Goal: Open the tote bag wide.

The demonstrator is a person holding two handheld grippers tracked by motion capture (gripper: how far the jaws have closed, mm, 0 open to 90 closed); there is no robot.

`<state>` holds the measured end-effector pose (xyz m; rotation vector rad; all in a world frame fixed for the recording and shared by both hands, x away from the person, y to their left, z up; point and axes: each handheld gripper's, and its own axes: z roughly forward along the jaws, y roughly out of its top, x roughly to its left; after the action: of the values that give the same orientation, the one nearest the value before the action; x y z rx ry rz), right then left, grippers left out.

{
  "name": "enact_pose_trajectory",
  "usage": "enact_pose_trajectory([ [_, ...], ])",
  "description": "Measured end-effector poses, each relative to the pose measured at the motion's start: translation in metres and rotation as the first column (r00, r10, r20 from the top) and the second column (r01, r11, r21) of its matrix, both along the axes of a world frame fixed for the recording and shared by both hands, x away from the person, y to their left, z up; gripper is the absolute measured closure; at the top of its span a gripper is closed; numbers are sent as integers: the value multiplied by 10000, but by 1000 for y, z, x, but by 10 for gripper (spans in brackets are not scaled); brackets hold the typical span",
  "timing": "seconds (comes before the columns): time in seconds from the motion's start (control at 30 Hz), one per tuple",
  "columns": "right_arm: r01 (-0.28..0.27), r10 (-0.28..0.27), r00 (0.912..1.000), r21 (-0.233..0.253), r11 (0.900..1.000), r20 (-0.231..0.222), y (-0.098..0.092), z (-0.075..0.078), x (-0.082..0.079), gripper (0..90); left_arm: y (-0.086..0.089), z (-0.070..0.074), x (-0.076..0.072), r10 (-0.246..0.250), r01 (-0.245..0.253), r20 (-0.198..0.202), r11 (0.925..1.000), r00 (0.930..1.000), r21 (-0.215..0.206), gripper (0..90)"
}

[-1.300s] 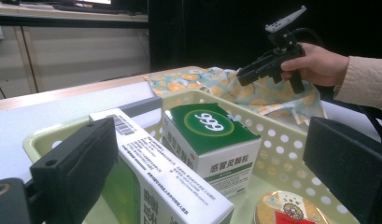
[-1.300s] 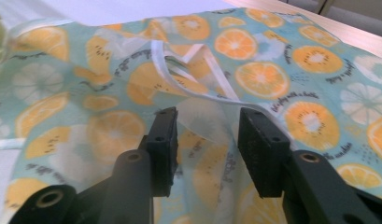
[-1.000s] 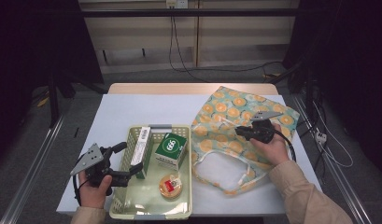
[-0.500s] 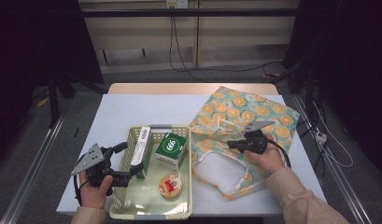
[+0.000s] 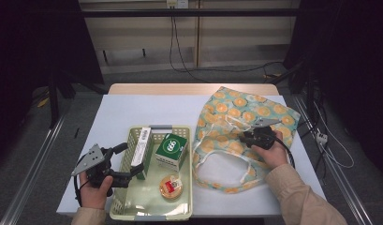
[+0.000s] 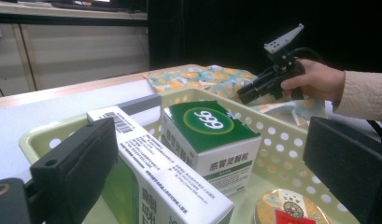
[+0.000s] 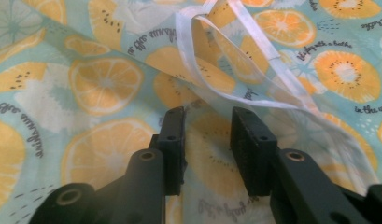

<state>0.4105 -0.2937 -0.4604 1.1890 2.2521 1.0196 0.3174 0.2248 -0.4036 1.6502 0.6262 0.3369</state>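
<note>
Round tin (image 6: 291, 211) cut off by bottom edge

Lab, black curtains (image 5: 34, 56), trailing cables (image 5: 180, 51)

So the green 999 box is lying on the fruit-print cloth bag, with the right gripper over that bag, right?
Not quite. The green 999 box stands in the pale green plastic basket, as the high view shows. The right gripper is indeed over the fruit-print cloth bag.
</note>
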Motion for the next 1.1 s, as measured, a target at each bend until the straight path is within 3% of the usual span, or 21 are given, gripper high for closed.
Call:
enact_pose_trajectory([
  [0.13, 159, -159, 9999, -25, 9999, -33, -3, -3, 3, 575, 0, -1, 0, 49, -49, -45, 10000, 10000, 15, 30],
  [0.23, -99, 99, 9999, -47, 9999, -97, 0, -3, 4, 560, 1, 0, 0, 47, -47, -16, 10000, 10000, -11, 30],
  [0.43, 287, -288, 9995, -35, 9996, -152, -2, -3, 6, 713, 0, 0, 0, 16, -16, -38, 10000, 10000, -6, 30],
  [0.7, 268, -269, 9994, -26, 9996, -232, -1, -2, 9, 756, 0, 0, 0, 39, -39, -24, 10000, 10000, -20, 30],
  [0.93, 360, -360, 9993, 6, 9994, -100, 0, -3, 11, 868, 0, 1, 0, 32, -32, 2, 10000, 10000, -30, 30],
  [1.1, 404, -395, 9985, 228, 9989, -389, -1, -2, 13, 897, 0, 1, 1, 62, -62, 0, 10000, 10000, -36, 30],
])
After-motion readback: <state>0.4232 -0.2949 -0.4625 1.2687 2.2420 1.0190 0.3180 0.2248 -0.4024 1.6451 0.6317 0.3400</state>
